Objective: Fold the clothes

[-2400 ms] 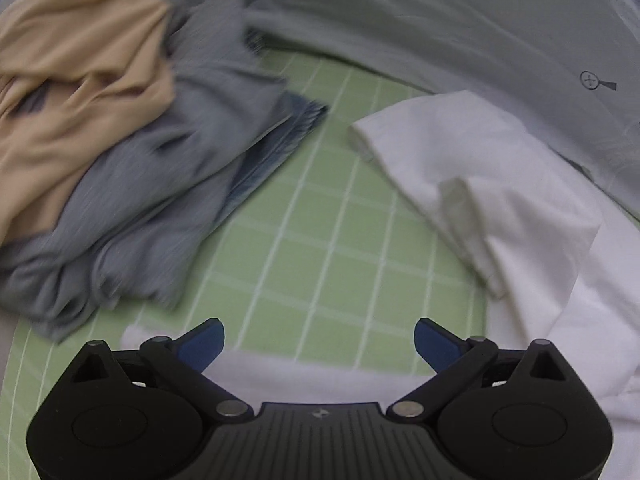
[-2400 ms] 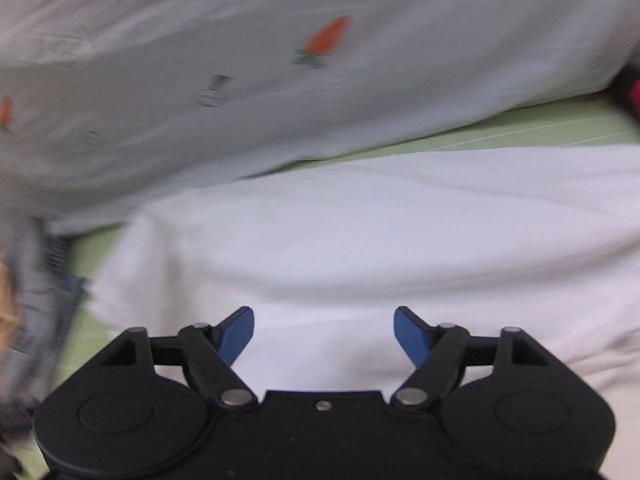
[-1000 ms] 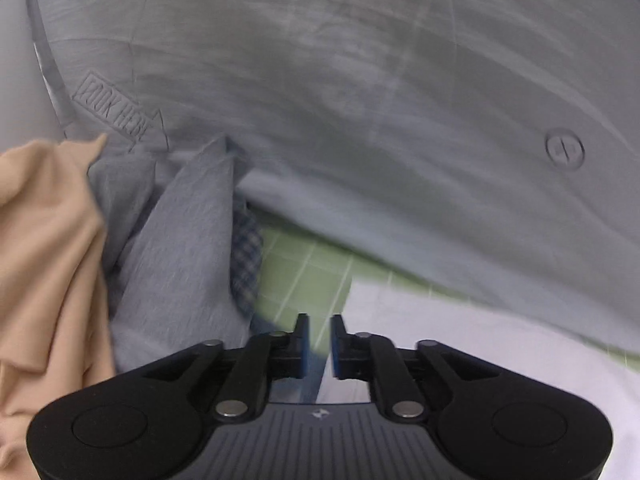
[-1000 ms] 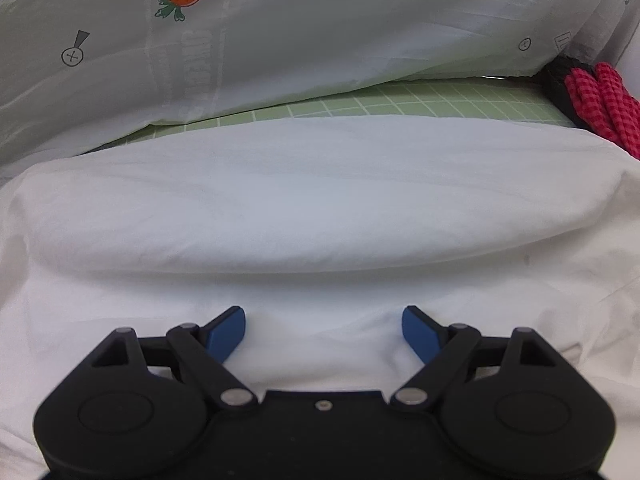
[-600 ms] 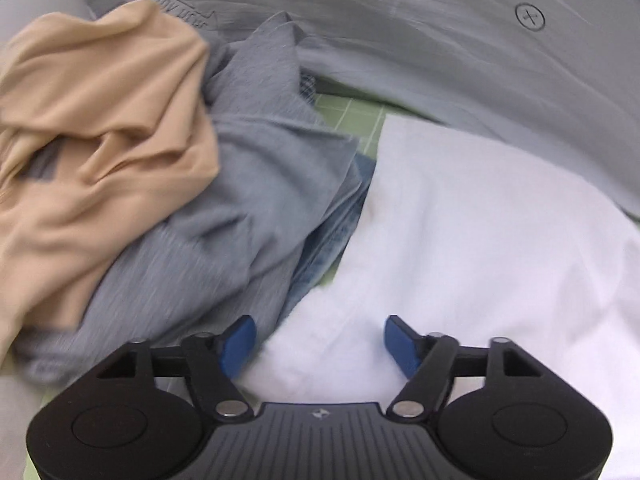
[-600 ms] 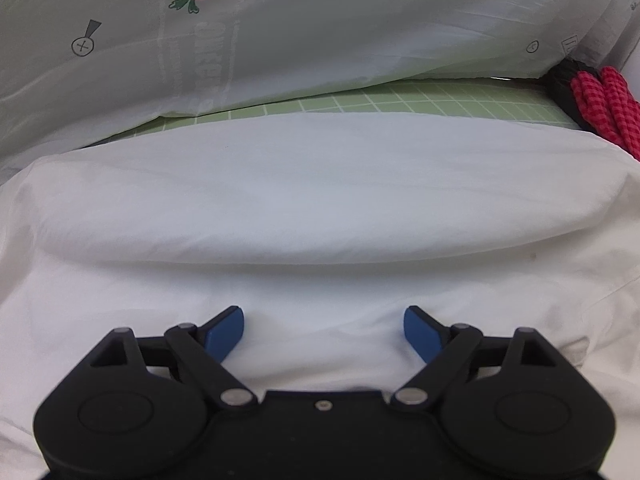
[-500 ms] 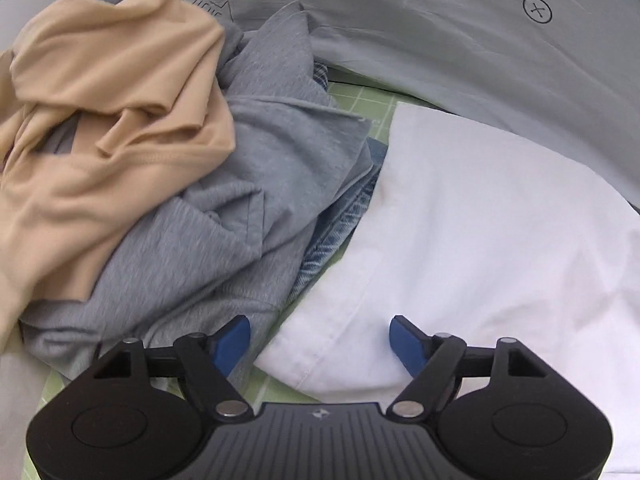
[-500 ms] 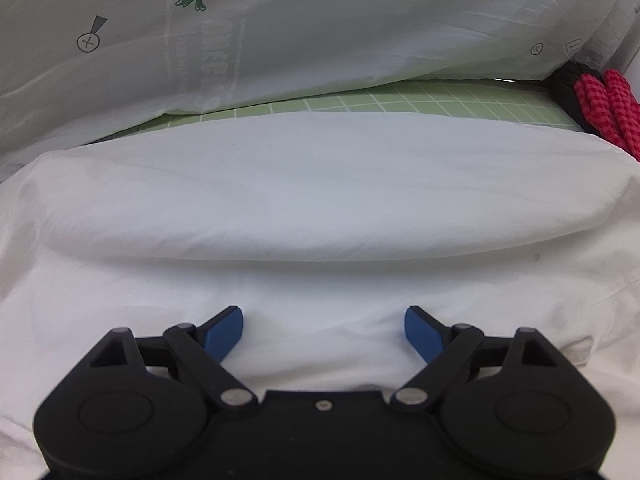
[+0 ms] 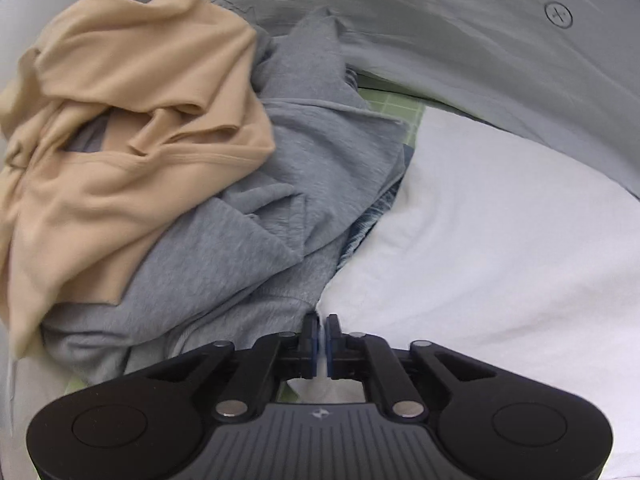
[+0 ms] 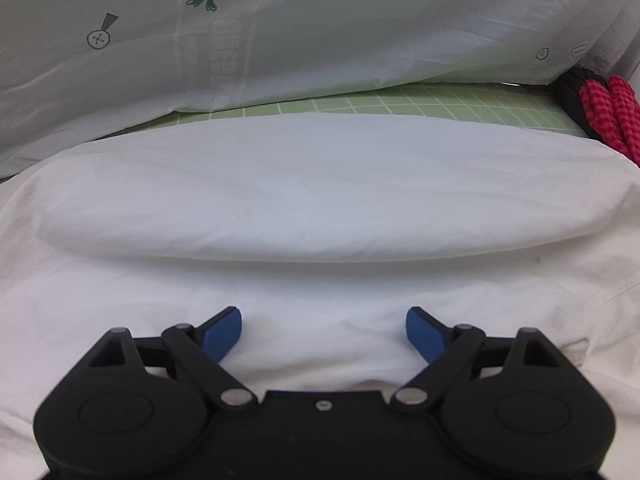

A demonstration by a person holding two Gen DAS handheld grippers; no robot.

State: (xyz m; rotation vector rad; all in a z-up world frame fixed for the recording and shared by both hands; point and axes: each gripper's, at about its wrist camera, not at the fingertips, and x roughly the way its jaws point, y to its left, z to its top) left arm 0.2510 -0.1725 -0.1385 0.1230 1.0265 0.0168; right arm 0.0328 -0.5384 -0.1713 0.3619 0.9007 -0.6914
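Left gripper (image 9: pixel 322 330) pinched on the near-left edge of the white garment (image 9: pixel 500 248), beside the grey garment (image 9: pixel 280 216) and tan garment (image 9: pixel 120 128). Right gripper (image 10: pixel 323 330) spread wide over the white cloth, holding nothing; green grid mat (image 10: pixel 400 110) beyond.

Black right tool (image 10: pixel 323 332) with blue fingertips (image 10: pixel 222 334).

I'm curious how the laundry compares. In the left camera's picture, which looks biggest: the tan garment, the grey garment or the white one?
As they appear in that view:
1. white garment, though it is cut off by the frame
2. grey garment, partly hidden under the tan
3. tan garment
Grey and tan look close; nearness makes this unsure.
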